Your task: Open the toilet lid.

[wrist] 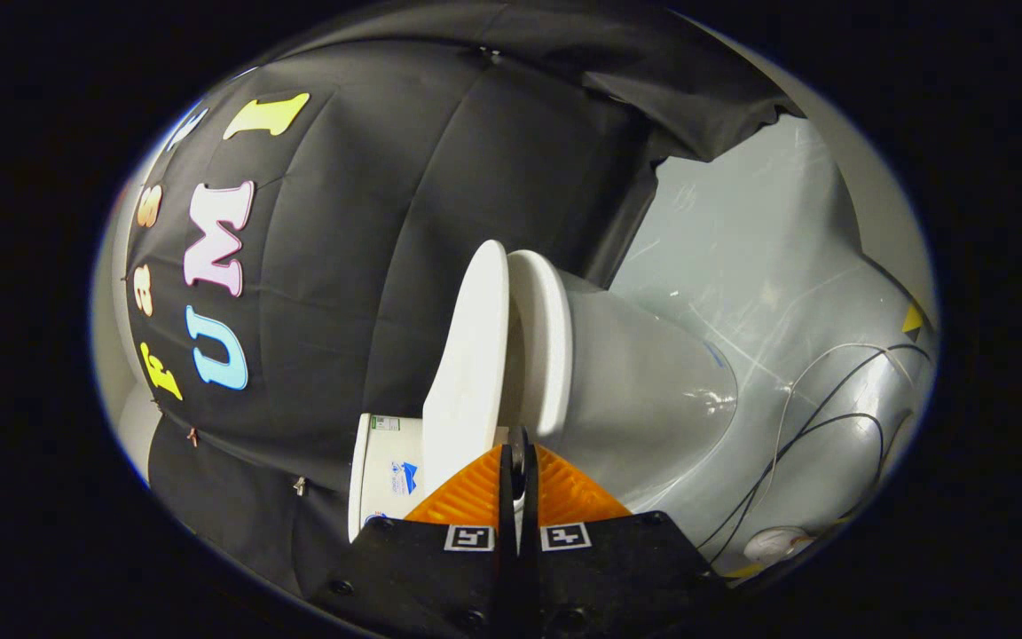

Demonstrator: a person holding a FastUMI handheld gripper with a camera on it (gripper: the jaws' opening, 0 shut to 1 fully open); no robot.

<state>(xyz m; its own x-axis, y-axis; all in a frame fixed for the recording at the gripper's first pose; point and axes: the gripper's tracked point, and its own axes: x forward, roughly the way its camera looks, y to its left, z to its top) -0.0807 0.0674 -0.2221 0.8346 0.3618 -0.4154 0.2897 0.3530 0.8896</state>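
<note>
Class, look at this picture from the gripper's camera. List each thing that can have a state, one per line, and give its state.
Lid: partly raised, a gap between it and the seat.
Seat: down on the bowl.
Gripper: fingers nearly together, tips at the lid's edge; a grip on it cannot be told.
Cables: loose on the floor beside the bowl.

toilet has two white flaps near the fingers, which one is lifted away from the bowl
The lid, the flat panel nearer the black cloth; the seat lies against the bowl. The gripper is closed.
</note>
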